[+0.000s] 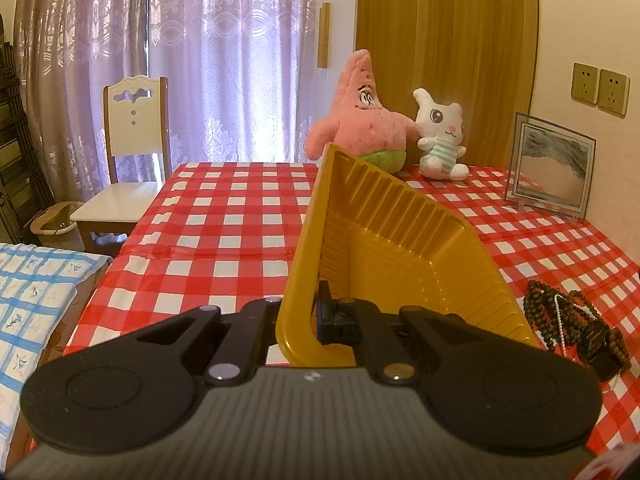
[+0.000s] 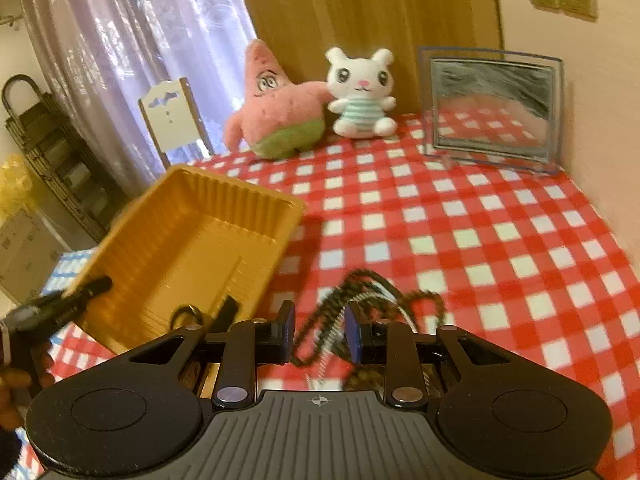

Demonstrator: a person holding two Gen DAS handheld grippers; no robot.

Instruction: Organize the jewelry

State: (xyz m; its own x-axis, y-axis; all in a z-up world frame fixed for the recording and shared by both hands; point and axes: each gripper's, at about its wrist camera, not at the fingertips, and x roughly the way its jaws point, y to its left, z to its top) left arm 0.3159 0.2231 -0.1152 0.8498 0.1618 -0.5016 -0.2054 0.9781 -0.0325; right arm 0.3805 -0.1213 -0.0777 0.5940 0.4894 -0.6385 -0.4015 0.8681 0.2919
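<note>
The left gripper (image 1: 320,312) is seen clenched on the near rim of the yellow tray (image 1: 404,248), which is thereby tipped up on one side above the bench (image 1: 224,216); the tilt is judged to present the tray's open mouth toward the jewelry so that pieces can be dropped in without a long reach. In the right wrist view the same tray lies at the left, and what appear to be a ring (image 2: 187,314) and a dark strap-like piece (image 2: 226,312) are already gathered at its low near end, as would be expected on a slope.

The remaining jewelry is heaped on the checked cloth just right of the tray: dark bead strands (image 1: 540,304), a thin pearl-like chain (image 1: 560,320) and a dark watch (image 1: 596,344). The right gripper (image 2: 320,330) is held over this heap with its jaws parted and nothing pressed between the pads; the beads are seen through the gap, blurred. It is judged to be lined up for the next pick.

At the far edge of the bench a pink star plush (image 2: 276,112), a white rabbit plush (image 2: 360,92) and a clear frame (image 2: 492,108) are stood against the wall, out of the working area. The hand on the left handle (image 2: 24,380) is glimpsed at the picture's edge.

No brand, label or legible writing is visible on any item.
</note>
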